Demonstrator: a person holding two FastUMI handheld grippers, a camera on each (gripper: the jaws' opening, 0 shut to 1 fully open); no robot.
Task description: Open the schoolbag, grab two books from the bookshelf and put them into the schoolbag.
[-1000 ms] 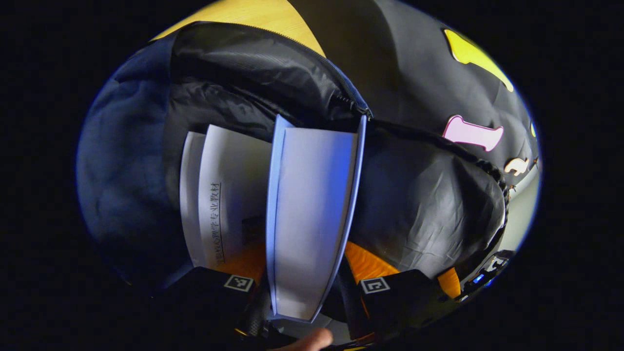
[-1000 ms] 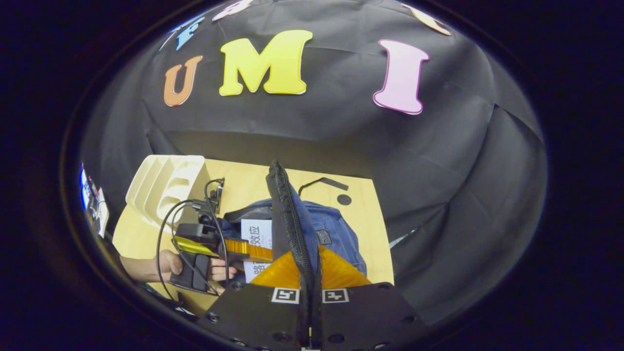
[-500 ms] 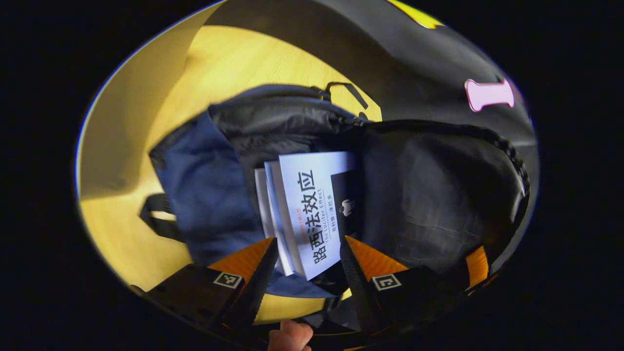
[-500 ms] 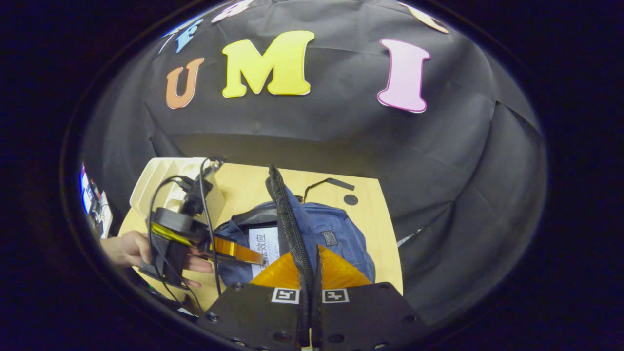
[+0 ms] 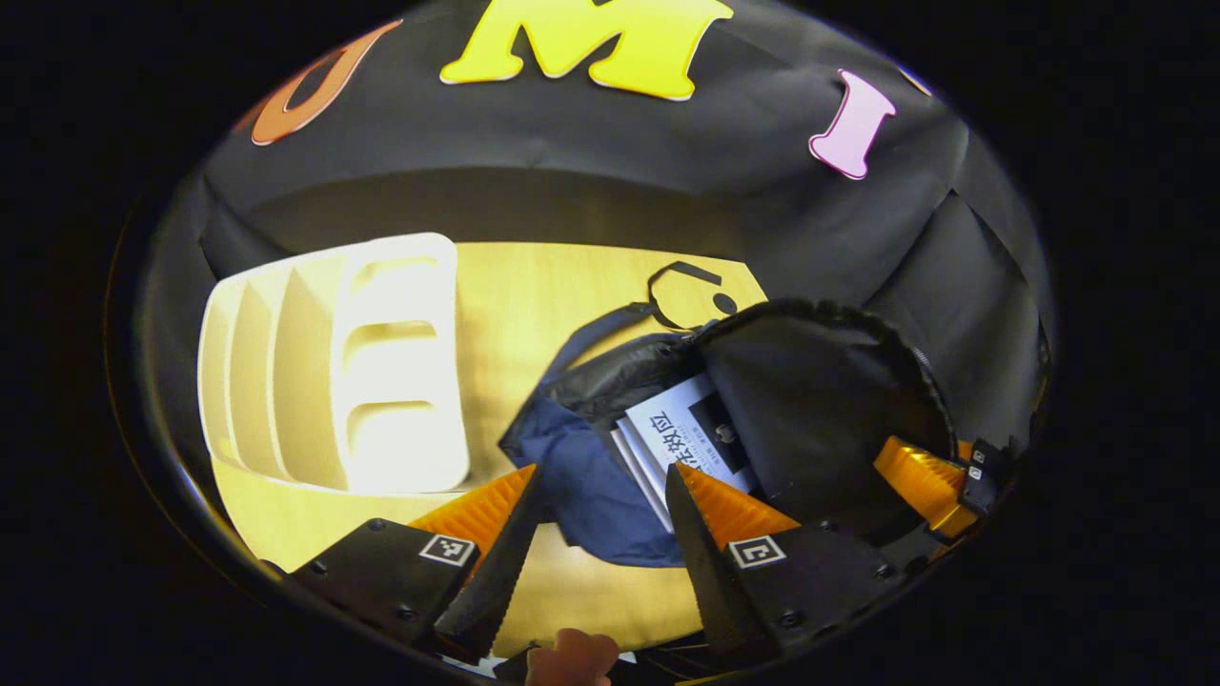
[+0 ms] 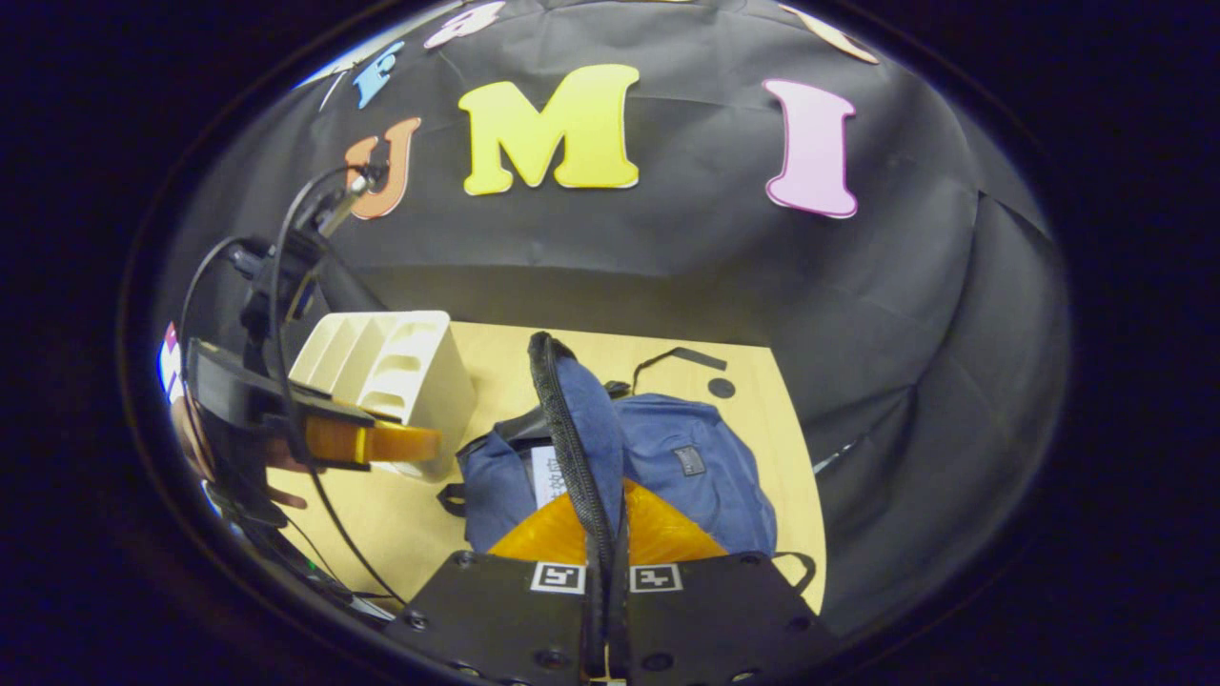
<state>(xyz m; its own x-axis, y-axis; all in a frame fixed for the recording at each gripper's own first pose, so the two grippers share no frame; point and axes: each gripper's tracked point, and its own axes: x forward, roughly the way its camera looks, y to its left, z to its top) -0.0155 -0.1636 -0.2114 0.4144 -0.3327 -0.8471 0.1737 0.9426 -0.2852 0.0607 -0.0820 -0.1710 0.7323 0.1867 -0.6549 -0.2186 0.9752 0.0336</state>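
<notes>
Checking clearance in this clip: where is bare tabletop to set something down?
Bare table lies in front of the bookshelf, left of the schoolbag; another strip runs between the two. The bag mouth is crowded: books, and the right gripper pinching its flap.

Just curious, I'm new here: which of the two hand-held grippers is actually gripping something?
The right hand-held gripper: its fingers pinch the schoolbag's zippered flap, holding it up. The left hand-held gripper is open, holding nothing.
</notes>
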